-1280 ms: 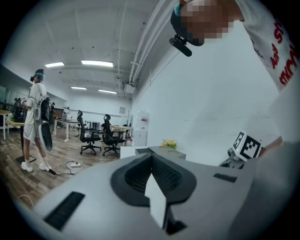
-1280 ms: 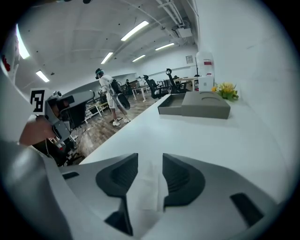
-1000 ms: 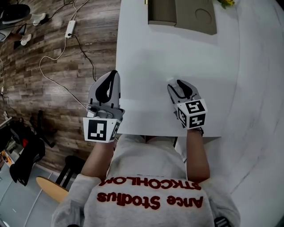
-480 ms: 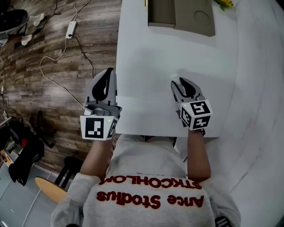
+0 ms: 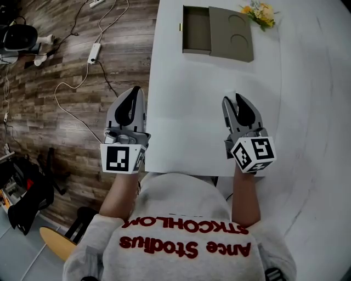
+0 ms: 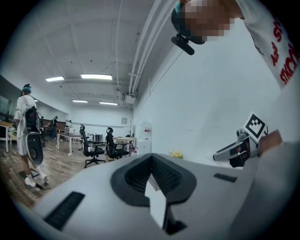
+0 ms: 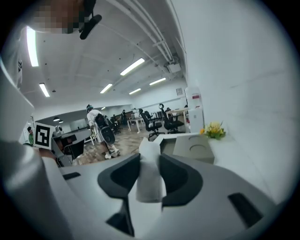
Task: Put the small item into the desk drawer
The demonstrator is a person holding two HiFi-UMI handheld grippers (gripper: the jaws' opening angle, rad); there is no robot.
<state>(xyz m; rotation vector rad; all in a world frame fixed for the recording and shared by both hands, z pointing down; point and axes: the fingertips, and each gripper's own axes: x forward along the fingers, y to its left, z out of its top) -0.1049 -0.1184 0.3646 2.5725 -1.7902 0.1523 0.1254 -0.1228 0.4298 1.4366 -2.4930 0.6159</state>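
- The small item (image 7: 149,180), a white piece, stands upright between the pads of the right gripper (image 5: 236,104). In the head view it shows only as a white tip at that gripper's nose, right of centre.
- The right gripper's jaws have just been closing and now pinch the item from both sides.
- The drawer (image 5: 196,34) is at upper centre in the head view. It is pulled out to the left of its olive drawer box (image 5: 231,37), and its tray looks bare.
- Item and drawer are well apart, with a bare stretch of white desk (image 5: 186,99) between them. The right gripper view looks along its jaws toward the box.
- The left gripper (image 6: 151,161) sits at the desk's left edge, centre left in the head view. Its pads are pressed together with nothing between them.
- Yellow flowers (image 5: 259,12) lie just beyond the box, at upper right.
- Progress, as I judge it: the drawer is open and the item is gripped. Carrying it over, lowering it into the tray, letting go and probably pushing the drawer shut all remain.
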